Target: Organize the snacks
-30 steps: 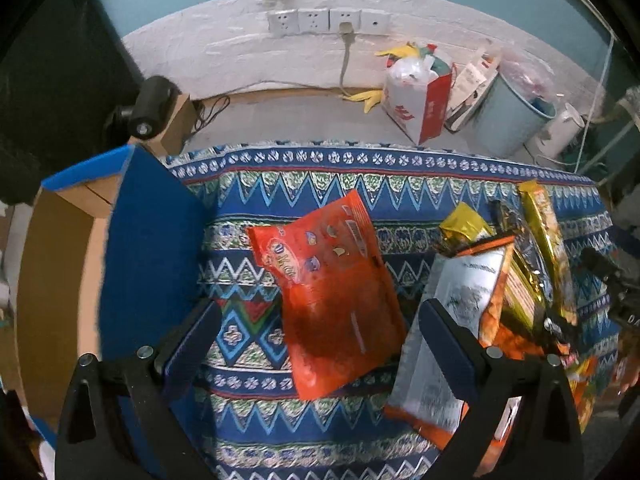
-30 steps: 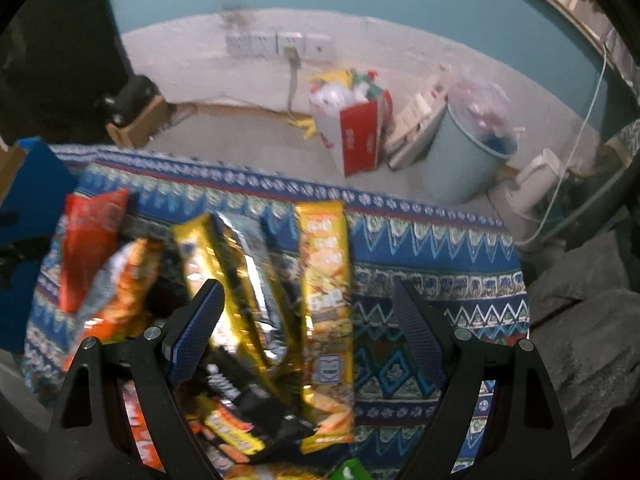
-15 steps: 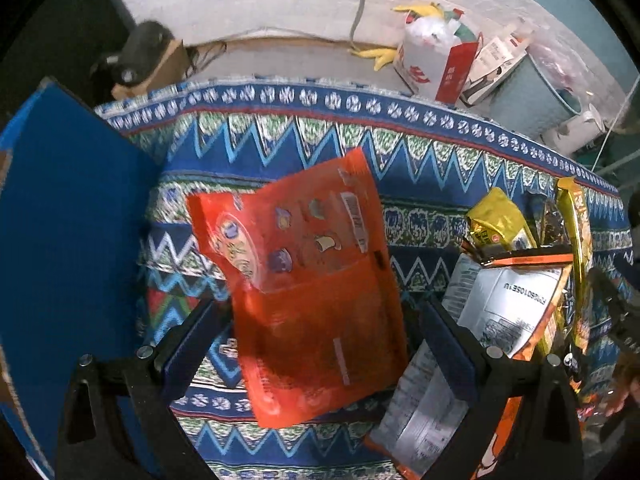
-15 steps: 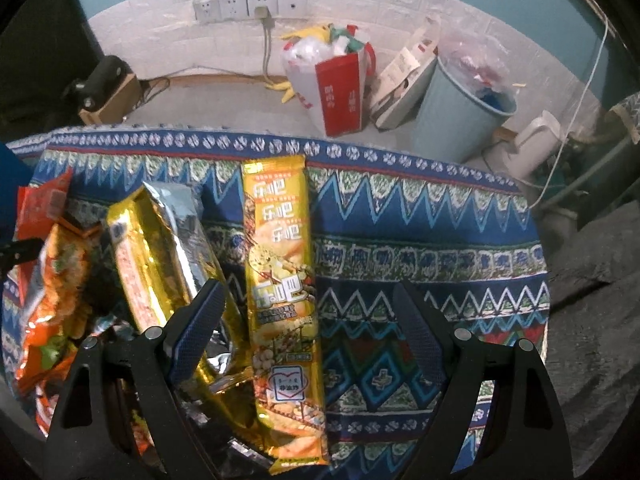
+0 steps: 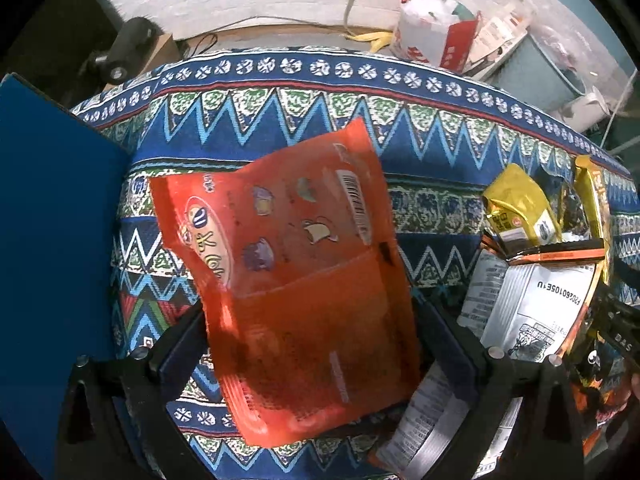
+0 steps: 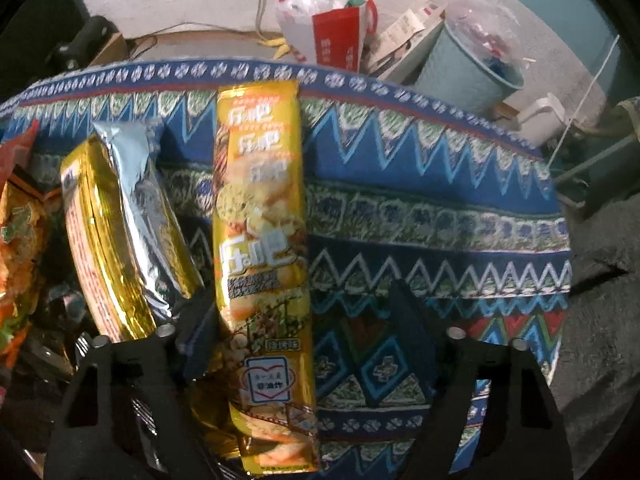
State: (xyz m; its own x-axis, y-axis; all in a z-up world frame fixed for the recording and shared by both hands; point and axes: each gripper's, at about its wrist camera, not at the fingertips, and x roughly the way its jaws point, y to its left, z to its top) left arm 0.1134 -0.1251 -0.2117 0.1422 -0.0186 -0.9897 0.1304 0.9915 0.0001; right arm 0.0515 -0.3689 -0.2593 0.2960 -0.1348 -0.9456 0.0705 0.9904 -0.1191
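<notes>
In the left wrist view an orange-red snack bag (image 5: pixel 296 280) lies on the patterned cloth (image 5: pixel 420 128) between the fingers of my left gripper (image 5: pixel 312 340), which is open around its near half. A white and orange bag (image 5: pixel 520 320) and a yellow packet (image 5: pixel 516 208) lie to its right. In the right wrist view a long yellow cracker pack (image 6: pixel 260 260) lies lengthwise, its near end inside my open right gripper (image 6: pixel 304 332), close to the left finger. A gold and silver bag (image 6: pixel 124 232) lies left of it.
A blue box flap (image 5: pixel 52 240) stands at the left of the table. More orange bags (image 6: pixel 20 240) are piled at the far left of the right wrist view. Beyond the table's far edge are a red and white bag (image 6: pixel 336 36) and a pale bin (image 6: pixel 468 76) on the floor.
Both grippers have moved forward and lower over the table. The orange-red bag now sits between the left fingers, and the yellow cracker pack sits between the right fingers.
</notes>
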